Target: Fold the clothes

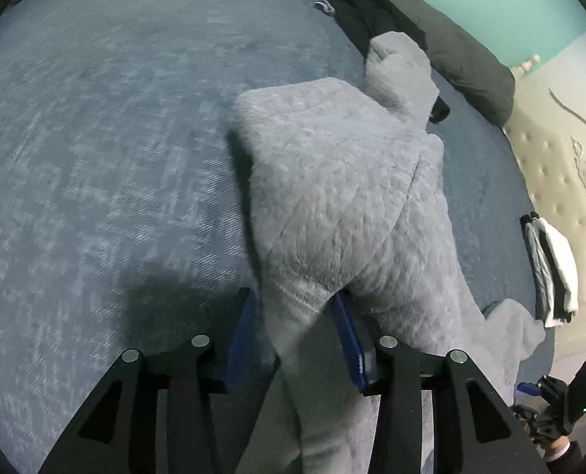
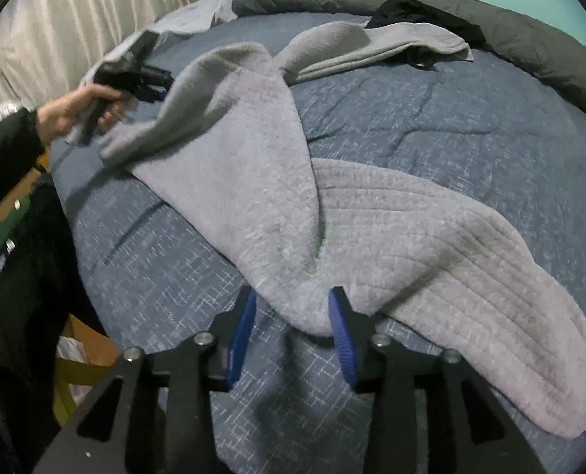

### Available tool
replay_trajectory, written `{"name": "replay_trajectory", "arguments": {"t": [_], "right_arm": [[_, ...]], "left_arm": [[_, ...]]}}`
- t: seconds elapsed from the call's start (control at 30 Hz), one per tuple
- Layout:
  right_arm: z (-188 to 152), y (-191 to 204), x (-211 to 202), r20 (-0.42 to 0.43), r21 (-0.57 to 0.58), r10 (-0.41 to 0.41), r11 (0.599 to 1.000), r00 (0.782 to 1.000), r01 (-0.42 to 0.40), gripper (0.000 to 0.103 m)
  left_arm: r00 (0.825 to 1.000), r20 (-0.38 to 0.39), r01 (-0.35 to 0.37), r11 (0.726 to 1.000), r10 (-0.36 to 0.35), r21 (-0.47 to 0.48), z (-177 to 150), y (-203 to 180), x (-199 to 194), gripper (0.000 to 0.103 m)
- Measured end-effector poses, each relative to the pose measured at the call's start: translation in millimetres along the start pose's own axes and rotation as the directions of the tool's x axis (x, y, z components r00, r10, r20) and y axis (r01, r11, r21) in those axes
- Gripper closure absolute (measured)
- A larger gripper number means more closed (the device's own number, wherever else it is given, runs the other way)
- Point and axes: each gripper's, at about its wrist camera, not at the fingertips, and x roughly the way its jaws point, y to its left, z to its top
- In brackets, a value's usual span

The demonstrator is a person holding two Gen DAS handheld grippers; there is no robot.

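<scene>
Spanning the blue quilted bedspread (image 2: 431,118), a grey fleece garment (image 2: 253,181) is held at two places by hand-held grippers. The left gripper (image 1: 293,308) has a thick bunch of fleece between its blue pads (image 1: 346,335), which press the cloth from both sides; it is clamped on the garment, and that end is raised off the bedspread. The right gripper (image 2: 291,308) has a rounded fold of the same garment between its pads (image 2: 342,339), though a gap shows beside the cloth on one side, so a firm pinch cannot be told from a loose one. In the right wrist view, a hand (image 2: 75,112) carries the left gripper at the near edge of the bedspread, and the garment runs from there down to the right gripper, with a ribbed panel lying flat on the bedspread beyond it. A grey limb of the garment trails toward a dark duvet (image 2: 510,35) at the far side of the bedspread. A folded black-and-white stack (image 1: 553,272) rests at the bedspread's edge by the headboard. As a judgement, folding of this garment is under way: it is twisted and uneven, no neat rectangle is formed, and squaring and stacking remain.
</scene>
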Motion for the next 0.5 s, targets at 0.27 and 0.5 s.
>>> {"name": "replay_trajectory", "arguments": {"t": [0.27, 0.5], "right_arm": [[-17, -30, -28, 0.130, 0.167, -0.039, 0.986, 0.991, 0.016, 0.056], [-18, -27, -24, 0.164, 0.205, -0.025, 0.979, 0.986, -0.009, 0.056]], "left_arm": [[1.000, 0.026, -0.005, 0.998, 0.004, 0.062, 8, -24, 1, 0.058], [0.998, -0.012, -0.063, 0.986, 0.065, 0.157, 7, -52, 23, 0.058]]}}
